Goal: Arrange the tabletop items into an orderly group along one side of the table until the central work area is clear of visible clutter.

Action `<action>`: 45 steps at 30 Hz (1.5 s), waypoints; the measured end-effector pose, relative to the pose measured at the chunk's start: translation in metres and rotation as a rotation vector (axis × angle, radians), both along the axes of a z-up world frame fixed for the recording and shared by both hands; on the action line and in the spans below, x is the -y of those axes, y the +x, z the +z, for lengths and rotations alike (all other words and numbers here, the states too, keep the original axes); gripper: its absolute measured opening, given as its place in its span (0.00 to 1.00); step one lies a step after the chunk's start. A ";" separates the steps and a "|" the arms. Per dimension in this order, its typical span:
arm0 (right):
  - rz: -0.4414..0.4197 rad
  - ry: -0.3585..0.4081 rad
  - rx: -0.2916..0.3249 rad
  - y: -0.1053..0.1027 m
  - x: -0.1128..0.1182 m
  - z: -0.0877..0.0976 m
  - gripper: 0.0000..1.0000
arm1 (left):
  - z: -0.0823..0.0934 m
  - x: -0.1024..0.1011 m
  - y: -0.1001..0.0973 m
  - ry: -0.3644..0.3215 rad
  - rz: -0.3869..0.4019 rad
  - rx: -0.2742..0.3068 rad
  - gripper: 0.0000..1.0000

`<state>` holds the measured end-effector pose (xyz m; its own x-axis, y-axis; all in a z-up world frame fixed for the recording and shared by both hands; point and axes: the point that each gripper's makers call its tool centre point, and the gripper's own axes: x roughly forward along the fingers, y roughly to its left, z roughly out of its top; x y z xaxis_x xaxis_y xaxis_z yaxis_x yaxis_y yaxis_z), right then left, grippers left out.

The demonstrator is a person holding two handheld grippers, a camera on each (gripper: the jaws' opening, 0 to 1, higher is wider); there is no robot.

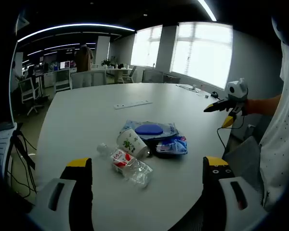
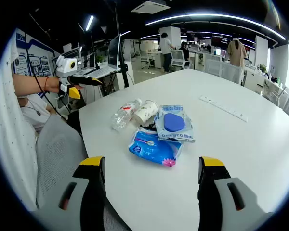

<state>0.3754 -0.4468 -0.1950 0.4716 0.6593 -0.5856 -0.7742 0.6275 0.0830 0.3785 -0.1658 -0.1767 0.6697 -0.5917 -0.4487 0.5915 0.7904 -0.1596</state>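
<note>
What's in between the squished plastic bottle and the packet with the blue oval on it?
A paper cup lies on its side between the plastic bottle and the blue-oval packet, touching both. The right gripper view shows this best.

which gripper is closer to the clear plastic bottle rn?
Left, likely. The bottle lies just beyond the left gripper, both jaws spread. The right gripper faces the blue packets first; the bottle lies past them.

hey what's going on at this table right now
A person stands at a white table with a gripper in each hand, both open and holding nothing. The left gripper and right gripper hover short of a small pile: a crushed plastic bottle, a paper cup, a packet with a blue lid and a blue wrapper. Nothing has been grabbed yet.
</note>
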 end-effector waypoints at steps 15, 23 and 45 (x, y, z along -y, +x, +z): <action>-0.001 -0.003 0.001 -0.005 -0.002 0.004 0.78 | 0.001 0.000 -0.003 0.004 -0.008 0.002 0.97; 0.003 -0.007 0.004 -0.005 -0.003 0.007 0.78 | 0.002 -0.002 -0.002 0.007 -0.008 0.007 0.97; 0.005 -0.011 0.003 0.000 -0.003 0.005 0.77 | 0.003 -0.001 0.000 0.005 -0.011 0.009 0.97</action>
<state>0.3751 -0.4439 -0.1897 0.4701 0.6553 -0.5912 -0.7776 0.6244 0.0737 0.3785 -0.1643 -0.1734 0.6671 -0.5971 -0.4455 0.6018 0.7844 -0.1502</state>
